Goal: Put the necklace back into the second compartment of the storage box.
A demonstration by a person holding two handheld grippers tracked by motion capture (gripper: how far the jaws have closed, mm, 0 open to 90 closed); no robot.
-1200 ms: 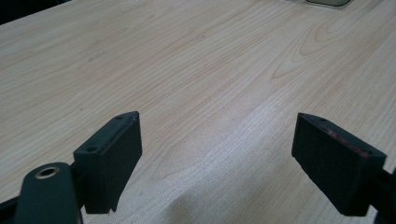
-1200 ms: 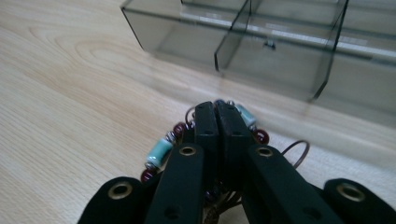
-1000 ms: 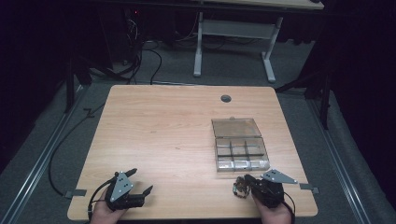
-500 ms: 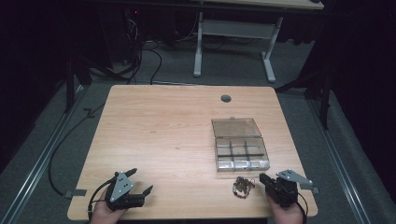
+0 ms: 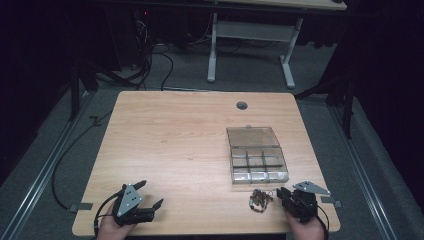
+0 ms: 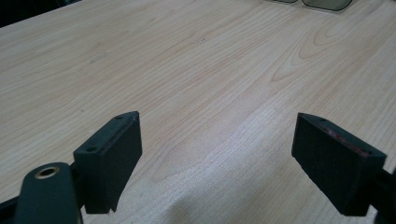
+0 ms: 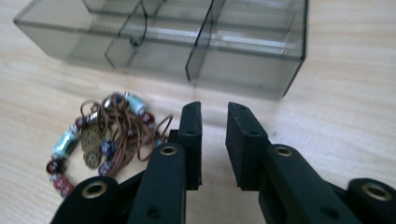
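A beaded bracelet (image 5: 259, 199) of brown cord with blue and red beads lies bunched on the wooden table (image 5: 175, 135), just in front of a clear compartment box (image 5: 259, 167) whose lid (image 5: 252, 136) is folded back. My right gripper (image 5: 281, 193) rests just right of the bracelet. In the right gripper view the bracelet (image 7: 100, 140) lies left of my right gripper (image 7: 215, 109), whose jaws stand a narrow gap apart with nothing between them, and the box (image 7: 243, 70) is right ahead. My left gripper (image 5: 151, 194) sits at the table's front left, wide open (image 6: 217, 126) over bare wood.
A round cable hole (image 5: 242, 105) sits near the table's far edge. Beyond the table stand a white desk frame (image 5: 250, 35) and loose cables (image 5: 150, 60) on the floor. Both hands rest at the table's front edge.
My right gripper has drawn back to the right, off the bracelet, which stays on the table. The left gripper has not moved.
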